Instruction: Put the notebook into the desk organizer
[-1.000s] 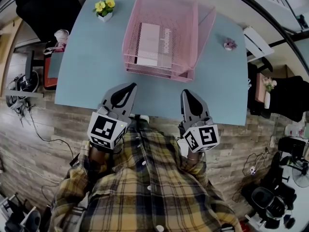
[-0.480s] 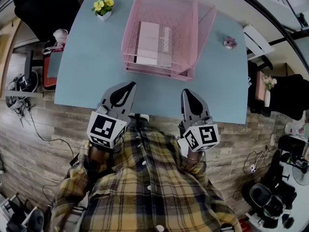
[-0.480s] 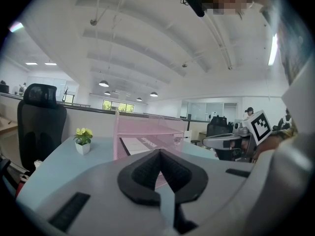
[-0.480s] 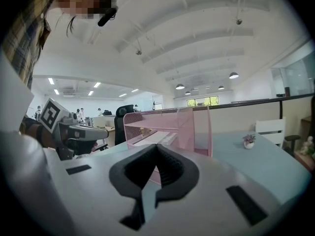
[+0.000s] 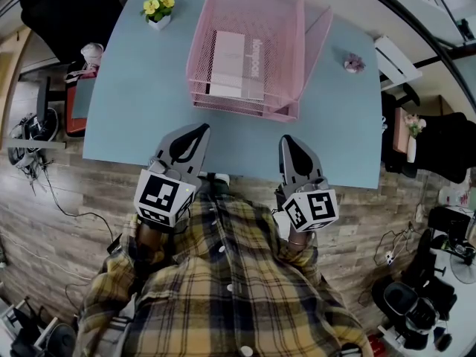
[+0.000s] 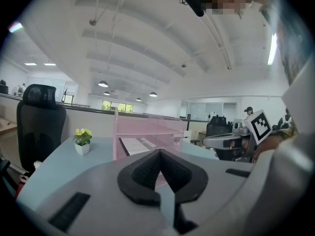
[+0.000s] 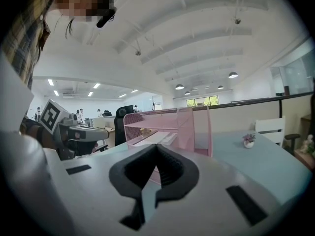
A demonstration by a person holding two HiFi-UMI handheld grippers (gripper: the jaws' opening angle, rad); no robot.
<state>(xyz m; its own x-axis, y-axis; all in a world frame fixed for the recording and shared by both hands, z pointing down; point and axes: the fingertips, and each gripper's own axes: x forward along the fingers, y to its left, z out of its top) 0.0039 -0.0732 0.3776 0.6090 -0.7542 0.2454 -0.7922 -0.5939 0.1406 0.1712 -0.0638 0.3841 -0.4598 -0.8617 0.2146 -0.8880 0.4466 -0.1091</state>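
The pink mesh desk organizer stands at the far middle of the light blue table. The pale notebook lies flat inside it, also seen in the left gripper view as the notebook. My left gripper and right gripper rest near the table's front edge, well short of the organizer, both shut with nothing between the jaws. The organizer shows ahead in the right gripper view.
A small pot of yellow flowers sits at the table's far left. A little purple flower sits at the right. A black office chair stands to the left, and a white chair to the right.
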